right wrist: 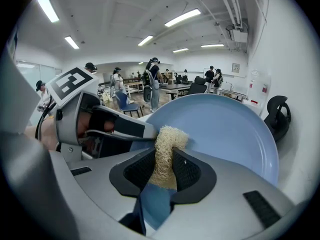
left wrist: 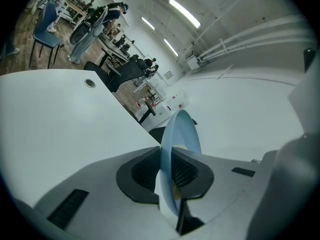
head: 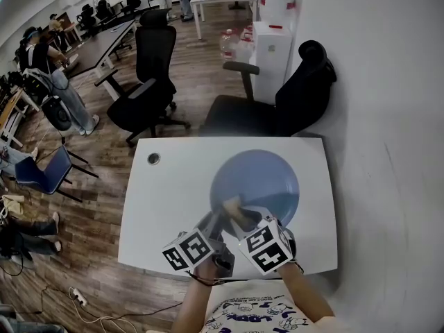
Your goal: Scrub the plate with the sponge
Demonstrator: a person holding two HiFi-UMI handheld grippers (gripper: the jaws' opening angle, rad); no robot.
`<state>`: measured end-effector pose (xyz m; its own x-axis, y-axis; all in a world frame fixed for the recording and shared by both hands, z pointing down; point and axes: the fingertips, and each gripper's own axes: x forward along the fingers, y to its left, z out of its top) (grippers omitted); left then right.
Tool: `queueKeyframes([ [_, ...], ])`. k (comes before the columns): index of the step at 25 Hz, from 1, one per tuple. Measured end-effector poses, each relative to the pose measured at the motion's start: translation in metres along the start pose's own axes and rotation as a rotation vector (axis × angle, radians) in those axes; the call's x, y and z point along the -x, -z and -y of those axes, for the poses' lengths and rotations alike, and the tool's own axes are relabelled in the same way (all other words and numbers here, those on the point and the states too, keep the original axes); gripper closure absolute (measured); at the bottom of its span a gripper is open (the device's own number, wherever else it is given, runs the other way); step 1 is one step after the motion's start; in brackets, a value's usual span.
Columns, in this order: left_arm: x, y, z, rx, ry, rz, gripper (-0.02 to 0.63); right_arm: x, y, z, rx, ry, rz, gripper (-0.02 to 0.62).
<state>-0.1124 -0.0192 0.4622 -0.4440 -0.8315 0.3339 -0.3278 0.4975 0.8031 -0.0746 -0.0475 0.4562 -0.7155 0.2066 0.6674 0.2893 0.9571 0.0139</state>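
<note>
A round light-blue plate (head: 267,177) is held tilted above the white table (head: 173,200). My left gripper (left wrist: 167,171) is shut on the plate's near rim (left wrist: 167,149), which I see edge-on between its pads. A pale fibrous sponge (right wrist: 165,156) is pinched in my right gripper (right wrist: 162,171), and its tip rests on the plate's face (right wrist: 225,129) near the left gripper's fingers (right wrist: 125,129). In the head view the sponge (head: 234,205) shows at the plate's lower left, just above both marker cubes.
A small round hole (head: 153,159) marks the table's far left corner. Black office chairs (head: 154,75) stand beyond the table, one (head: 277,106) right behind it. A white wall runs along the right. People stand far back in the room.
</note>
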Motion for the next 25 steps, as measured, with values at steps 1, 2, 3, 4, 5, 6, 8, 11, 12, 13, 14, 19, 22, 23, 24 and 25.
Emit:
queueKeyframes([
  [1, 0.000, -0.002, 0.000, -0.002, 0.000, 0.004, 0.569, 0.000, 0.001, -0.001, -0.001, -0.004, -0.004, 0.485],
  [2, 0.001, -0.004, -0.001, -0.004, -0.001, 0.009, 0.569, 0.000, 0.003, -0.002, -0.005, -0.009, -0.006, 0.485],
  [3, 0.002, -0.005, -0.001, -0.005, -0.002, 0.014, 0.569, 0.000, 0.004, -0.003, -0.010, -0.015, -0.007, 0.485],
  [4, 0.002, -0.007, -0.002, -0.004, -0.002, 0.018, 0.569, 0.001, 0.004, -0.003, -0.014, -0.020, -0.007, 0.485],
  [5, 0.003, -0.007, -0.002, -0.001, -0.001, 0.021, 0.569, 0.001, 0.005, -0.004, -0.017, -0.023, -0.008, 0.485],
  [6, 0.003, -0.008, -0.002, 0.003, 0.001, 0.021, 0.568, 0.001, 0.005, -0.004, -0.018, -0.024, -0.009, 0.485],
  [8, 0.003, -0.007, -0.004, 0.013, 0.002, 0.020, 0.568, 0.001, 0.007, -0.004, -0.020, -0.023, -0.014, 0.485],
  [11, 0.002, -0.008, -0.007, 0.015, -0.002, 0.020, 0.566, -0.001, 0.010, -0.003, -0.024, -0.021, -0.022, 0.485],
  [12, 0.002, -0.008, -0.008, 0.016, -0.002, 0.021, 0.566, -0.002, 0.011, -0.002, -0.024, -0.020, -0.024, 0.485],
  [13, 0.002, -0.008, -0.008, 0.018, -0.002, 0.020, 0.566, -0.001, 0.013, -0.001, -0.026, -0.019, -0.027, 0.485],
  [14, 0.001, -0.007, -0.009, 0.023, -0.001, 0.020, 0.566, -0.001, 0.014, 0.000, -0.028, -0.018, -0.029, 0.485],
  [19, 0.004, -0.009, -0.014, 0.037, -0.006, 0.024, 0.566, 0.000, 0.022, 0.004, -0.040, -0.008, -0.046, 0.485],
  [22, 0.004, -0.012, -0.015, 0.034, -0.008, 0.027, 0.566, 0.000, 0.025, 0.007, -0.051, -0.005, -0.053, 0.485],
  [23, 0.004, -0.013, -0.015, 0.033, -0.009, 0.028, 0.566, 0.001, 0.026, 0.008, -0.052, -0.003, -0.055, 0.485],
  [24, 0.005, -0.013, -0.015, 0.032, -0.009, 0.030, 0.566, 0.001, 0.026, 0.009, -0.053, 0.000, -0.057, 0.485],
  [25, 0.005, -0.014, -0.015, 0.033, -0.009, 0.031, 0.566, 0.002, 0.027, 0.010, -0.053, 0.004, -0.059, 0.485],
])
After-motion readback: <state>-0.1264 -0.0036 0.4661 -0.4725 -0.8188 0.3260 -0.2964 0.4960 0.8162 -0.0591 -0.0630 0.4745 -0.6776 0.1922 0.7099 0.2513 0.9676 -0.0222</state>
